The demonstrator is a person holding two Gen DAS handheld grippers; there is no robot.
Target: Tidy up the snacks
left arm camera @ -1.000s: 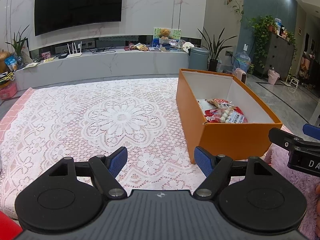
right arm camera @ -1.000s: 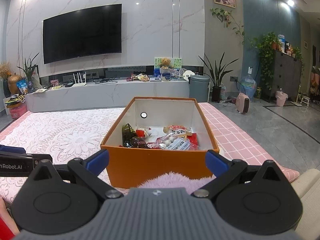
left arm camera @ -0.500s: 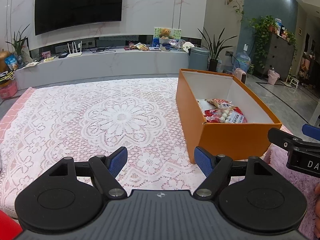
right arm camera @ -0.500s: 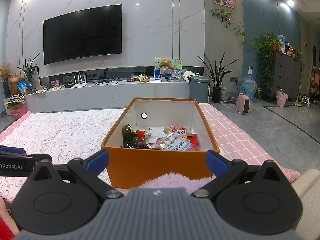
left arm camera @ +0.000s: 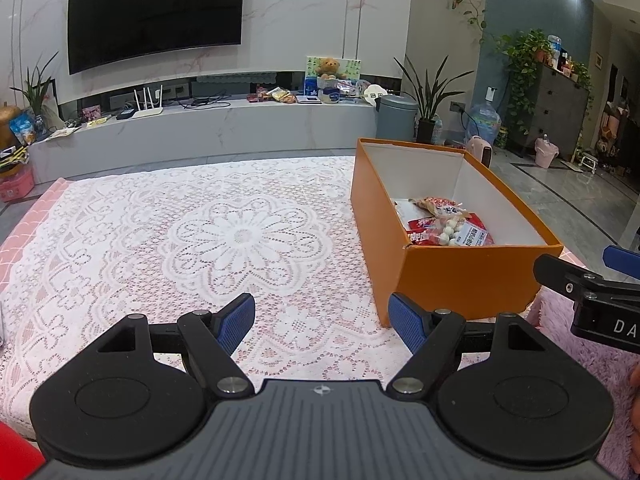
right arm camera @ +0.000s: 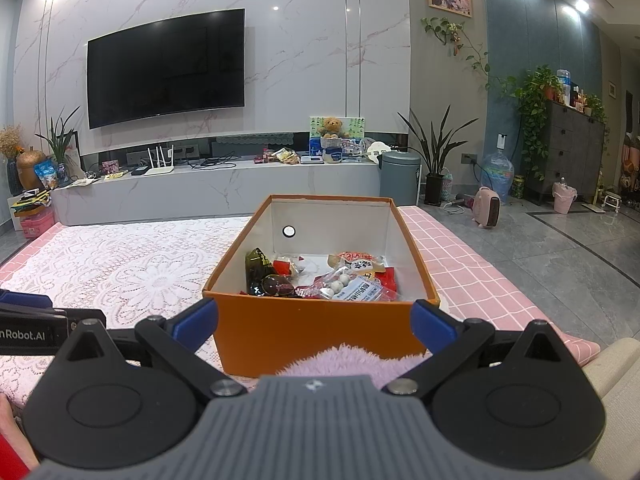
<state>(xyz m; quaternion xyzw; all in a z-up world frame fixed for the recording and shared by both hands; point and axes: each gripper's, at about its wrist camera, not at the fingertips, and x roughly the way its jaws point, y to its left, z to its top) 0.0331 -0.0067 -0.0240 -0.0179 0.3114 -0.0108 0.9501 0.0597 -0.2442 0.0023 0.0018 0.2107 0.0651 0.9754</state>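
Several snack packets [right arm camera: 352, 280] (red, dark, clear) fill the orange box [right arm camera: 320, 332].

Our two hand-held grippers, black with blue pads

We see on the left gripper [left arm camera: 321, 316] and the right gripper [right arm camera: 315, 319] the same build: ribbed grey body with a small cross mark, round black discs, triangular cut-outs, silver screws, ridged blue fingertips [left arm camera: 236, 320]. White lettering marks each side. A red sleeve [left arm camera: 16, 454] shows at the corner.
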